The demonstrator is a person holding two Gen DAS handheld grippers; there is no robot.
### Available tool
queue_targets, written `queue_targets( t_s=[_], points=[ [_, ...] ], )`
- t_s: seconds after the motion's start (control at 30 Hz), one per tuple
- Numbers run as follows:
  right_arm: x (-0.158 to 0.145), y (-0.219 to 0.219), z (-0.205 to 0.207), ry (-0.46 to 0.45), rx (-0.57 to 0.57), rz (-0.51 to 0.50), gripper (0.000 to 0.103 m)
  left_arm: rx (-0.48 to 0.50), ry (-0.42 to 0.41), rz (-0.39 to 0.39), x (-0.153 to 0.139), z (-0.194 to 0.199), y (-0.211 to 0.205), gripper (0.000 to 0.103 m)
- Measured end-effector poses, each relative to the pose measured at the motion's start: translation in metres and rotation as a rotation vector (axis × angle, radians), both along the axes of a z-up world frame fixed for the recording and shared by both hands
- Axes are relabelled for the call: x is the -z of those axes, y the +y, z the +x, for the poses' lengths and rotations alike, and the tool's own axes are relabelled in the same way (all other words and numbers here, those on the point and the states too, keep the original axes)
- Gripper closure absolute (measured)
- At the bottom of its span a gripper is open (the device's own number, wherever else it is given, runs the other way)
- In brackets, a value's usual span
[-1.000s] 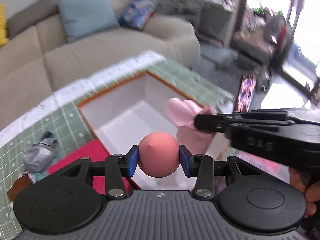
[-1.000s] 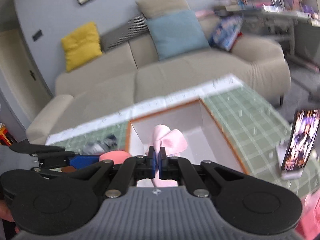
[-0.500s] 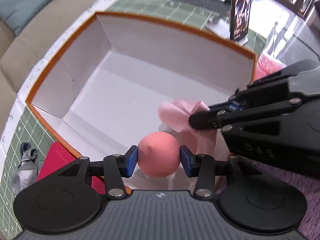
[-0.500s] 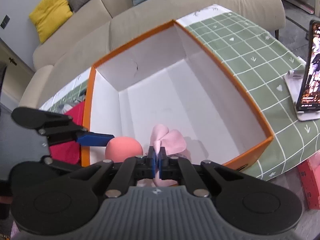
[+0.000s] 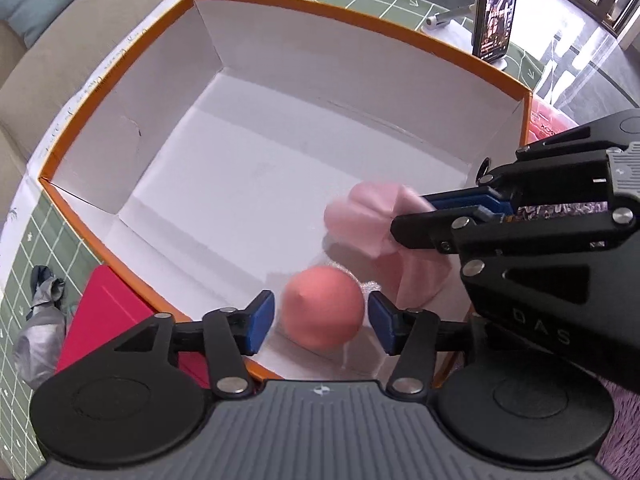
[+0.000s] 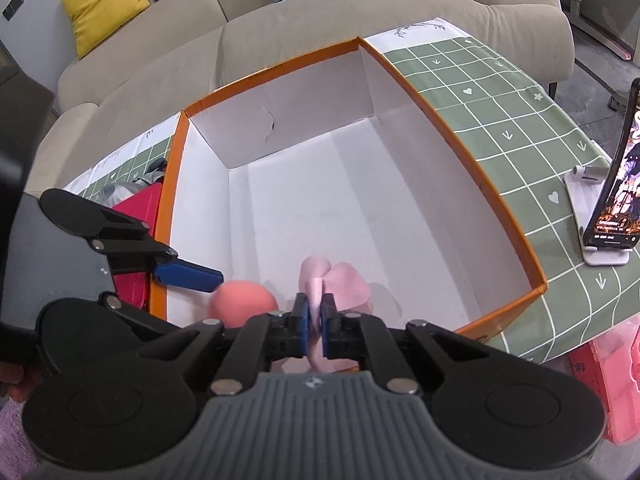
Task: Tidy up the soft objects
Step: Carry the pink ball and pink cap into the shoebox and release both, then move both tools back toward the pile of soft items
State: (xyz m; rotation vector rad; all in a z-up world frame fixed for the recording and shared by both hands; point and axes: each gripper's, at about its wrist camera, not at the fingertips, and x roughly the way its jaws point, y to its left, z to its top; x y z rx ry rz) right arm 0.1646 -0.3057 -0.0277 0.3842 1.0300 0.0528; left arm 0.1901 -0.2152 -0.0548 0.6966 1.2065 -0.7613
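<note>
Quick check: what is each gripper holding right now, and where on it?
Right gripper pinches the pink soft toy by a thin flap. Left gripper is open, holding nothing; the coral ball sits loose between its pads.

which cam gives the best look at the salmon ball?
Left wrist. The salmon ball sits whole and central between the left tool's open pads, on the floor of the orange box. In the right wrist view only its upper part shows, cut off below by that tool's own linkage.
</note>
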Motion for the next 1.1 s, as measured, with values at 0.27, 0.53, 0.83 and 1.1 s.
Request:
queue_targets(
  t_s=[0.27,0.53,0.83,1.1],
  points=[
    [-0.016,-0.003,-0.008,-0.053,0.025,-0.008,0.060,-0.017,-0.066,-0.058,-0.025,-0.010,0.012,0.024],
    [-0.046,0.005,-0.032,-0.168,0.038,-0.051,0.044,-0.086,-0.183,-0.200,-0.068,-0.039,0.045,0.023],
    [-0.064,0.033,-0.070,-0.309,0.007,-0.085,0.041,-0.288,-0.331,-0.413,-0.099,-0.084,0.111,0.023],
    [-0.064,0.080,-0.091,-0.303,-0.126,-0.097,0.041,-0.409,-0.426,-0.466,-0.093,-0.121,0.163,0.023]
  ],
)
